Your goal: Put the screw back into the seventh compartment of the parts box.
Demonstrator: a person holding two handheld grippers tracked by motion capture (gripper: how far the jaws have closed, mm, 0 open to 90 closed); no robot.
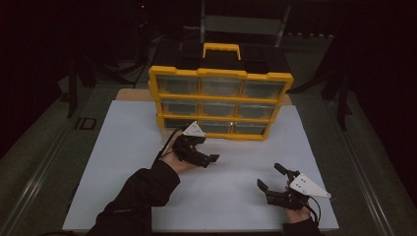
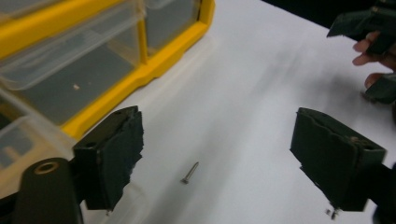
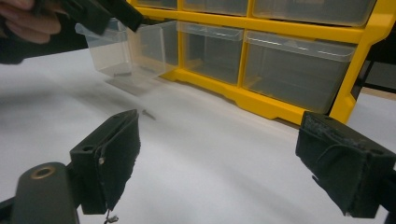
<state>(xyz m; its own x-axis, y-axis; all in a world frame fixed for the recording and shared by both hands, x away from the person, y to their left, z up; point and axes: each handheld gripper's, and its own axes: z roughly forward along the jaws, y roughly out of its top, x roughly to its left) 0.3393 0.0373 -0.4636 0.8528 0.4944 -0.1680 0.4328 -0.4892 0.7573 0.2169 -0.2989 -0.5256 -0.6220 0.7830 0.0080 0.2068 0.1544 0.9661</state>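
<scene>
Between my left gripper's [image 2: 217,158] spread black pads lay the screw [image 2: 190,172], flat on the white table [image 2: 261,93], nearer the left pad than the right, its long axis running away from me and tilted slightly rightward. That gripper held nothing, jaws wide. It sat just in front of the yellow organizer [image 1: 220,101], whose bottom-left drawer [image 3: 126,49] was pulled out. My right gripper [image 3: 219,158] hung open and empty too, well apart toward the near right corner (so the left was plainly nearer). From the high view I couldn't make out the screw at all; which end carried the head stayed hard to tell.
</scene>
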